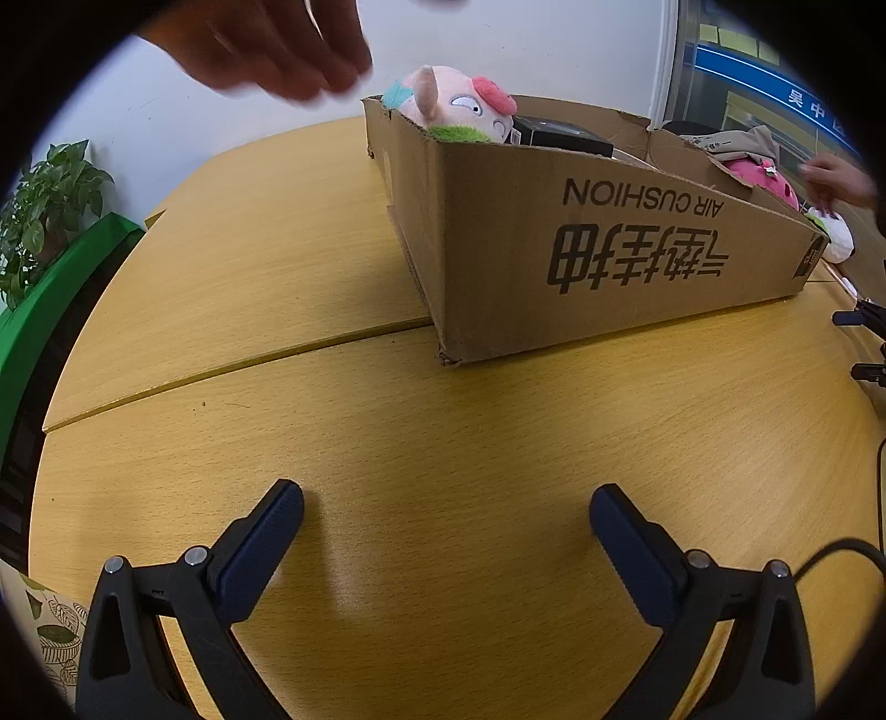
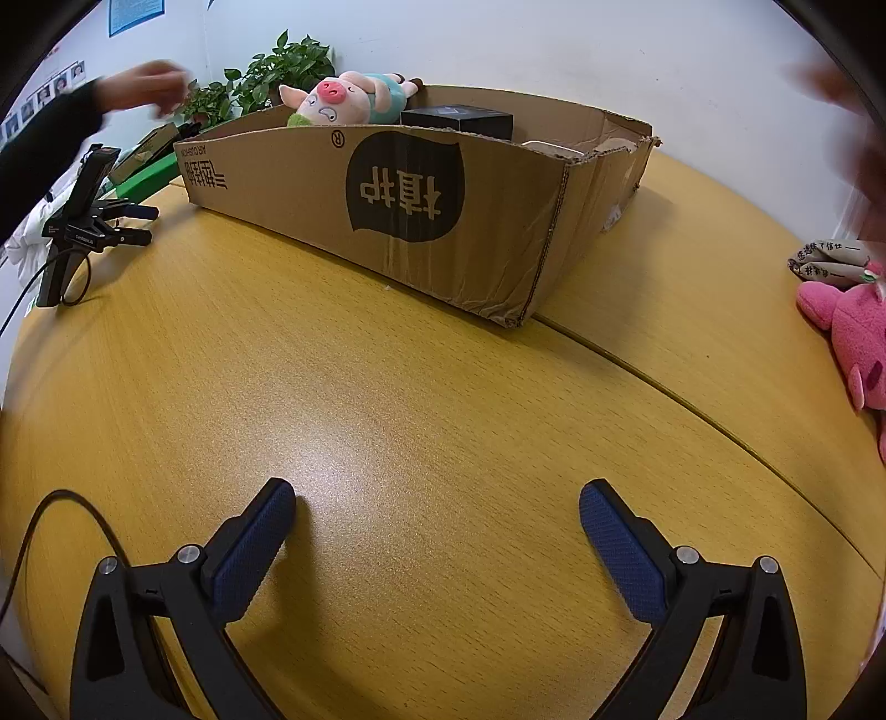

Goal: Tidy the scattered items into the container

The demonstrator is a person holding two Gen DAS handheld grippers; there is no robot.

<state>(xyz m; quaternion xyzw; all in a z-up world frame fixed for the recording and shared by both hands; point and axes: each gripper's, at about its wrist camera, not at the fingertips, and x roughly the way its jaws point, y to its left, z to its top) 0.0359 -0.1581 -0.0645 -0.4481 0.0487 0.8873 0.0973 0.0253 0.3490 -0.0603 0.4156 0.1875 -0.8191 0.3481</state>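
Both blue-padded grippers, left gripper (image 1: 446, 507) and right gripper (image 2: 437, 501), rest released and empty; best approach the pink plush toy (image 2: 855, 338) squarely before lifting it into the brown cardboard box (image 2: 443, 221).

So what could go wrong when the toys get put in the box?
1. The pig plush already sticks up above the cardboard box rim, so more toys piled there might tip out.
2. The pink plush lies near the table edge; a clumsy nudge could knock it off.
3. A bare hand hovers by the box and could get bumped.
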